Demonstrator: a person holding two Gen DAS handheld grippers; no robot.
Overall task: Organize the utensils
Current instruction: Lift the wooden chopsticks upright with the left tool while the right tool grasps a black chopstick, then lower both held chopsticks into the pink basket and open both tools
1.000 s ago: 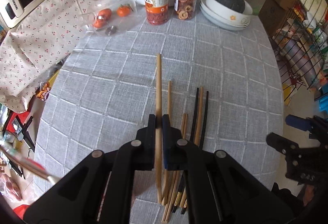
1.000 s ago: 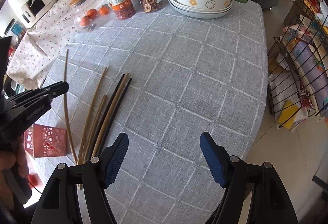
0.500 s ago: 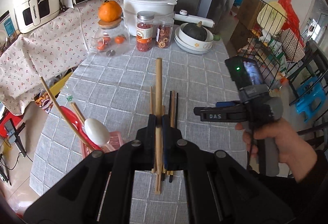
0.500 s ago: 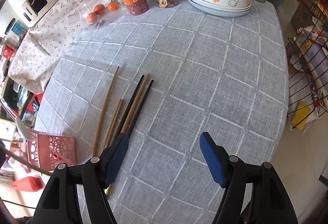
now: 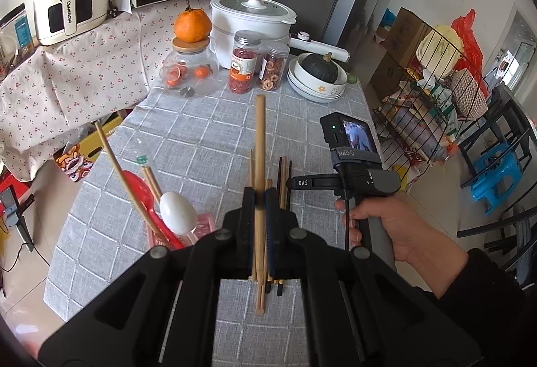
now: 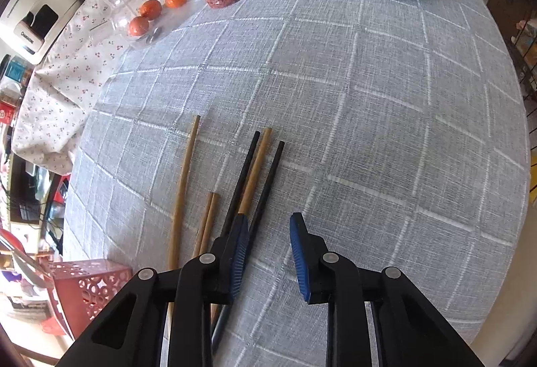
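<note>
My left gripper (image 5: 260,195) is shut on a long wooden chopstick (image 5: 259,145) and holds it high above the table. Below it lie several wooden and black chopsticks (image 5: 283,172). A pink perforated utensil holder (image 5: 201,226) at left holds a white spoon (image 5: 178,213), a red spoon and chopsticks. My right gripper (image 6: 268,226) is open, low over the lying chopsticks (image 6: 258,162), its left pad beside a black one. The holder's corner (image 6: 89,286) shows at lower left in the right wrist view.
At the table's far end stand a glass jar (image 5: 189,75) with an orange on top, two snack jars (image 5: 243,66), stacked bowls with a squash (image 5: 319,75) and a white cooker (image 5: 251,21). A wire rack (image 5: 433,98) stands to the right.
My left gripper has risen with the wooden chopstick and pulled back. My right gripper has dropped toward the lying chopsticks and its jaws have narrowed.
</note>
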